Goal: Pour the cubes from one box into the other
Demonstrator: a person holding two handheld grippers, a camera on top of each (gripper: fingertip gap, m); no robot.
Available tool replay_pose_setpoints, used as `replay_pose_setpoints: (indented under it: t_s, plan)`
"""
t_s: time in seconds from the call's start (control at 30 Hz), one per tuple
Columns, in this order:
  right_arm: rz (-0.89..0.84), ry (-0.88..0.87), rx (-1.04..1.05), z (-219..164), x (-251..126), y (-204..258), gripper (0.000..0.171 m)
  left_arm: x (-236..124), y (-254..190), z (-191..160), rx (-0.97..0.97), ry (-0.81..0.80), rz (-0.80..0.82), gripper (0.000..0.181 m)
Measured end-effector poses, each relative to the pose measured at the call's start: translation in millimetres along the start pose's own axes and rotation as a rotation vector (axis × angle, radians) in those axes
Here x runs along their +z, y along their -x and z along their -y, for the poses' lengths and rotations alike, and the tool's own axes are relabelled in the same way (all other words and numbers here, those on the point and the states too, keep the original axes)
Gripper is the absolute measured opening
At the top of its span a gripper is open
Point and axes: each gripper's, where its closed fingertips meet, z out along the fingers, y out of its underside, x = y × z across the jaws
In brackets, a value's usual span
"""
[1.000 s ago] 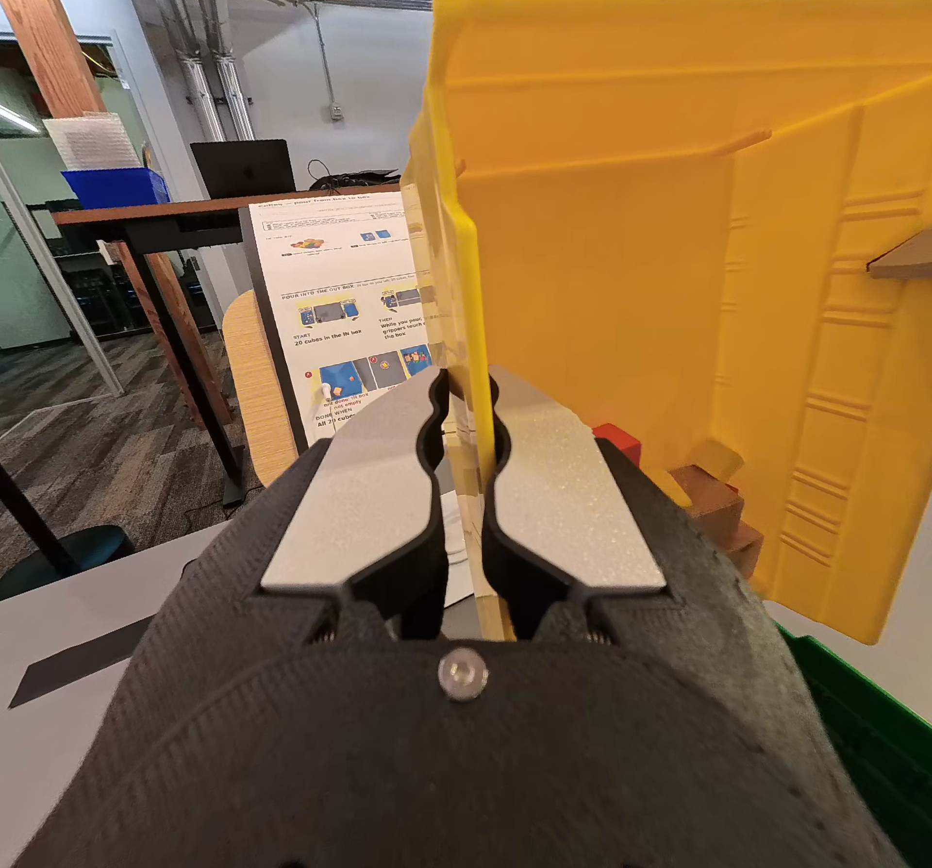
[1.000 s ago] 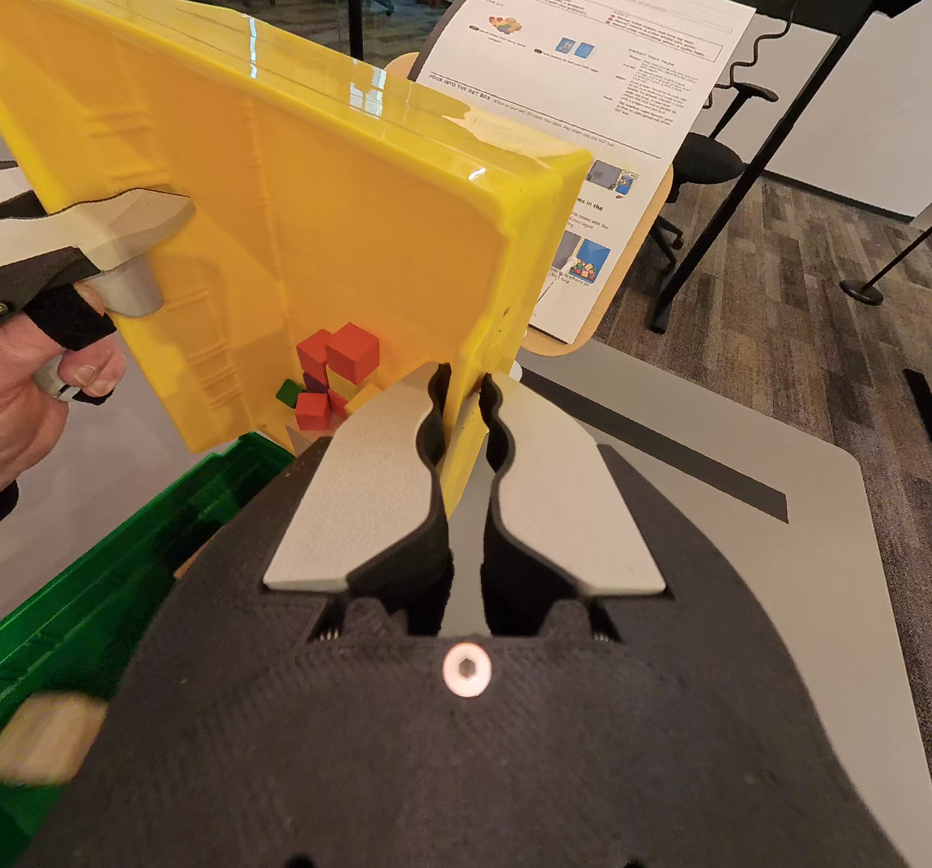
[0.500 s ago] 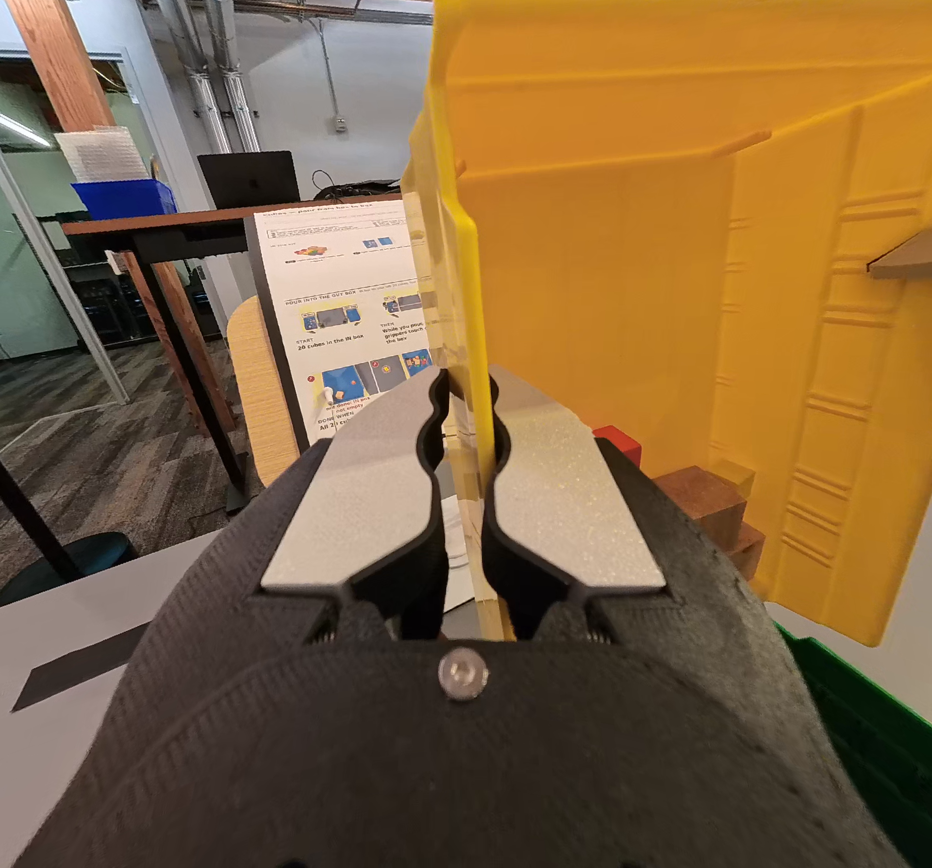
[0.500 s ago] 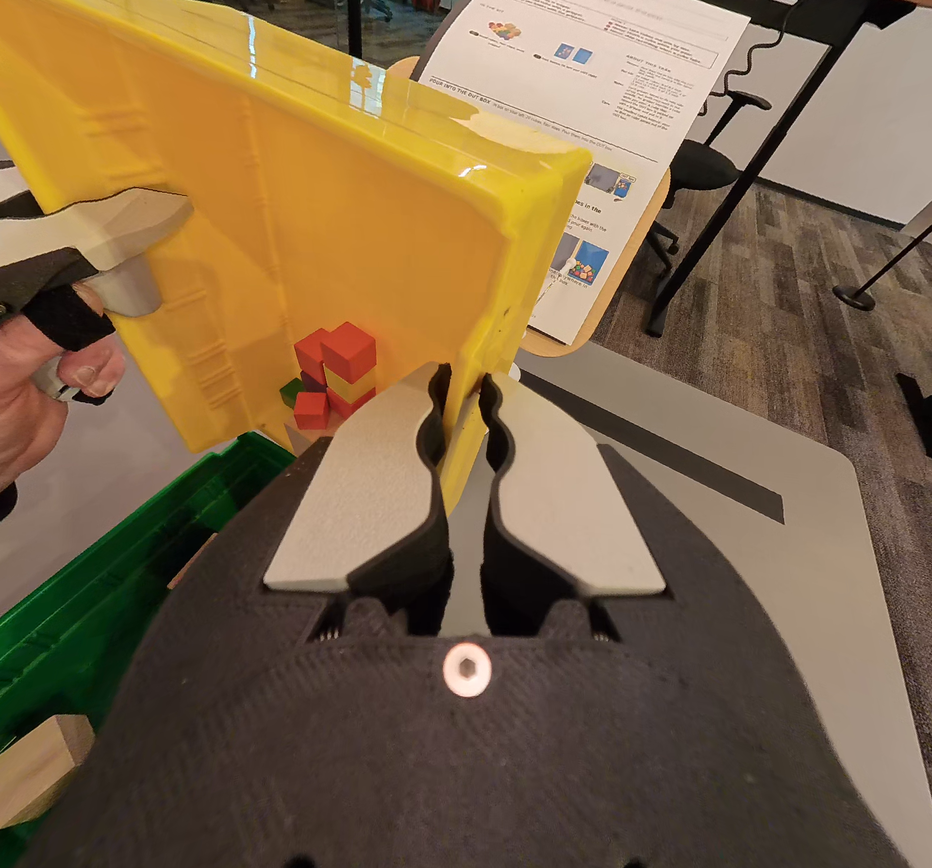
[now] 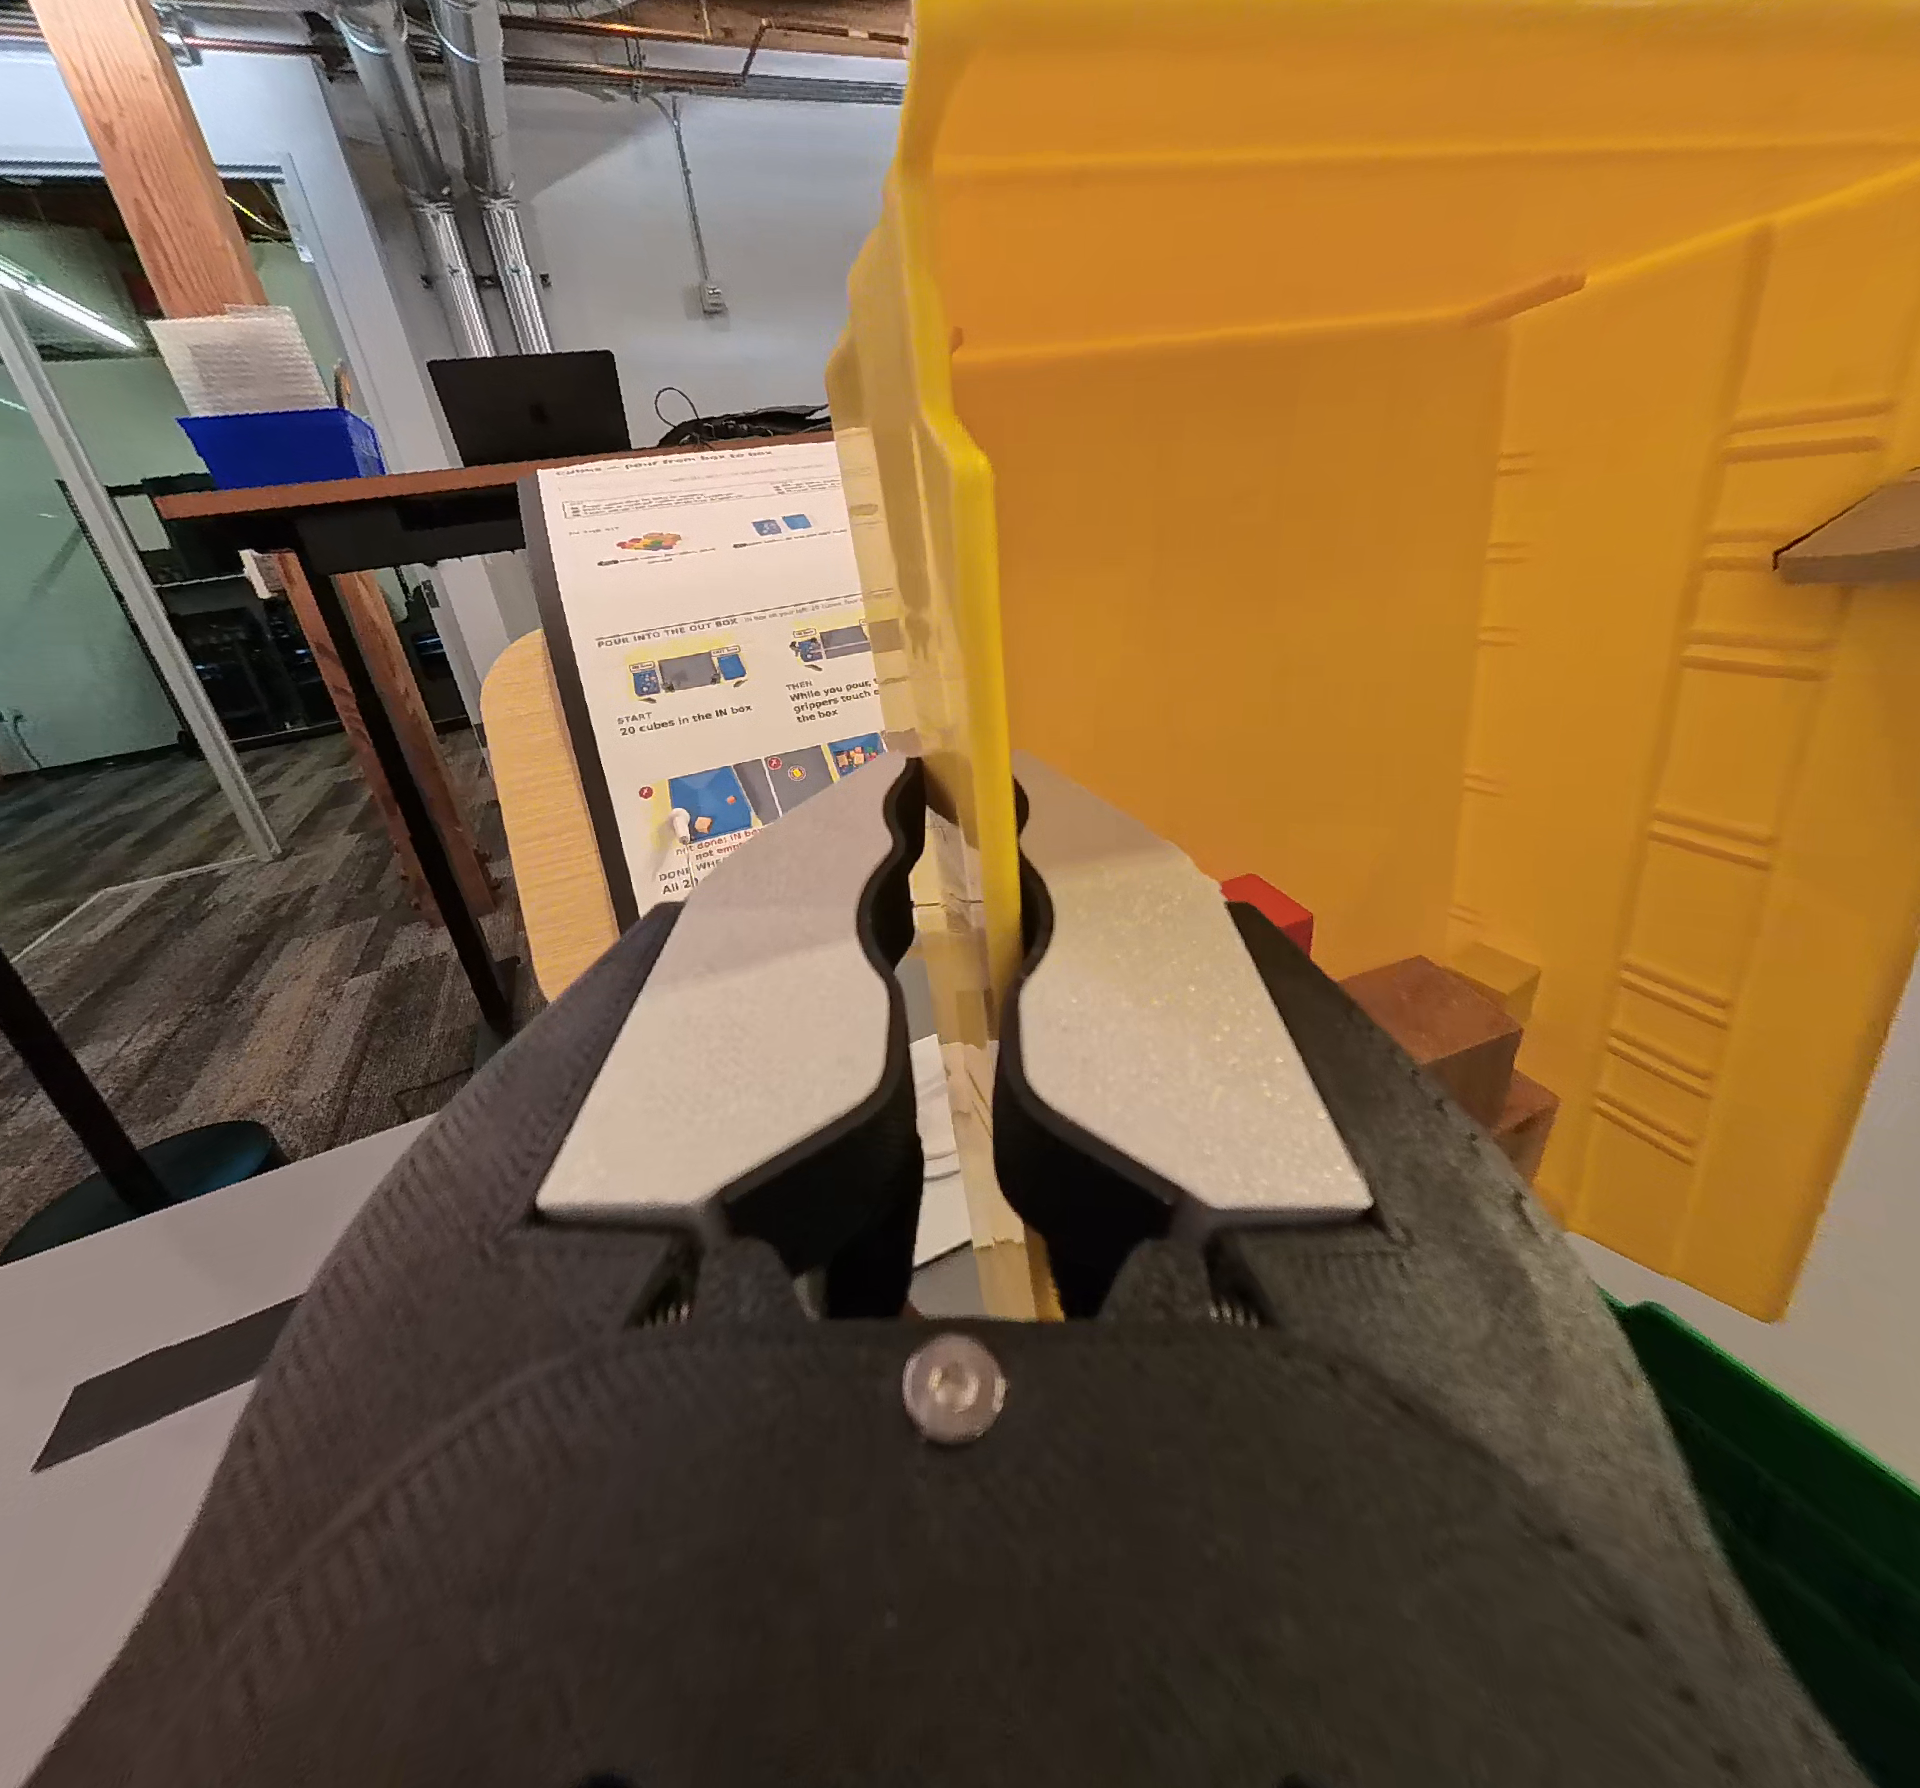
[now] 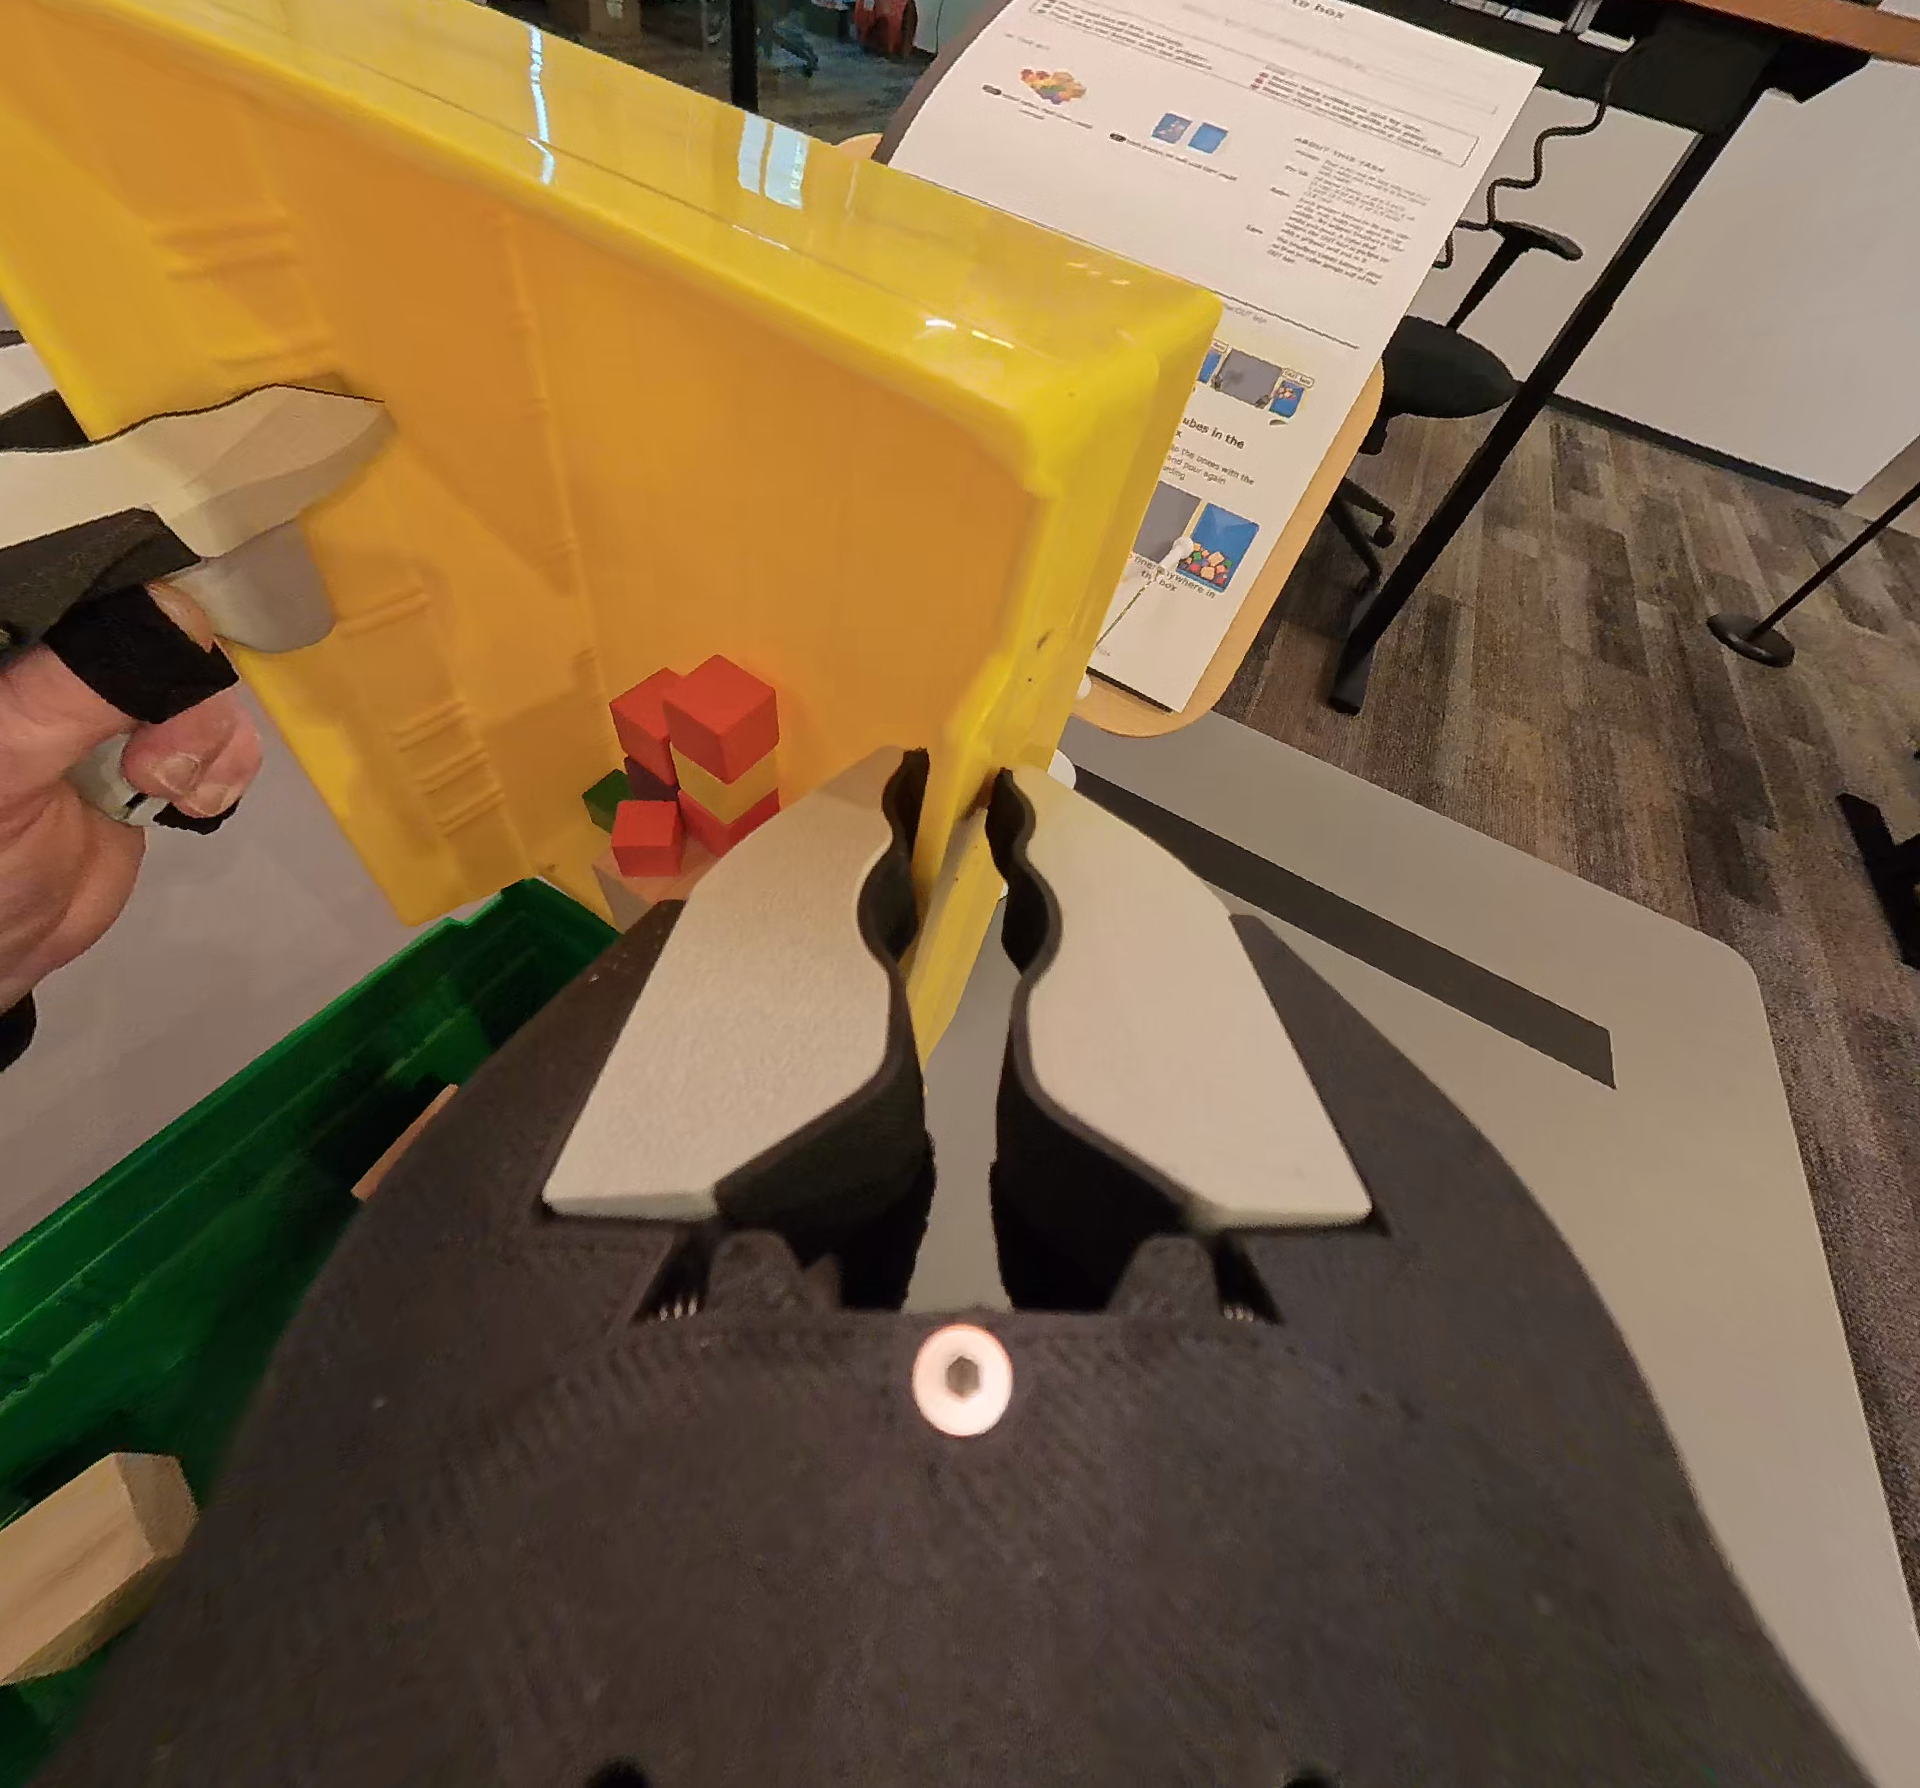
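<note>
Right now my left claw (image 5: 961, 865) is pinching one side wall of the yellow box (image 5: 1351, 512), and my right claw (image 6: 951, 834) is pinching the wall across from it. Both claws are pressed tight on the thin plastic edge. The box is up in the air and tipped nearly on its side, with its low corner over the green box (image 6: 260, 1146).

Some cubes (image 6: 707, 762) sit piled in the low corner of the yellow box. I see red ones, a yellow one, a green one and some brown wood ones. A wood cube (image 6: 83, 1562) already lies in the green box, so I think the pouring is partly done.

I think the yellow box is light and hard, but its walls are thin and shiny, so they could bend a bit or slip. Holding both side walls, near the middle of each, feels like the best place, because then the box cannot twist. The cubes look small, hard and light. They will slide and bounce, so I would tip slowly and keep the low corner over the green box. If they stick in the corner, a small shake may help.

Behind the boxes, a sheet of paper (image 6: 1247, 180) stands at the back of the grey surface (image 6: 1558, 1167).
</note>
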Motion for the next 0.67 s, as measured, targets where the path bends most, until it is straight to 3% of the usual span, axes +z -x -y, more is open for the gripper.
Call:
replay_pose_setpoints:
  t_s: [0.03, 0.67]
  plan:
    - [0.002, -0.001, 0.002, -0.2, -0.6, 0.4, 0.007, -1.0, -0.3, 0.3, 0.003, -0.001, 0.002, 0.012]
    - [-0.004, -0.024, -0.023, -3.9, -9.0, 6.0, 0.007, -10.1, -3.1, 1.9, 0.036, -0.023, 0.007, 0.011]
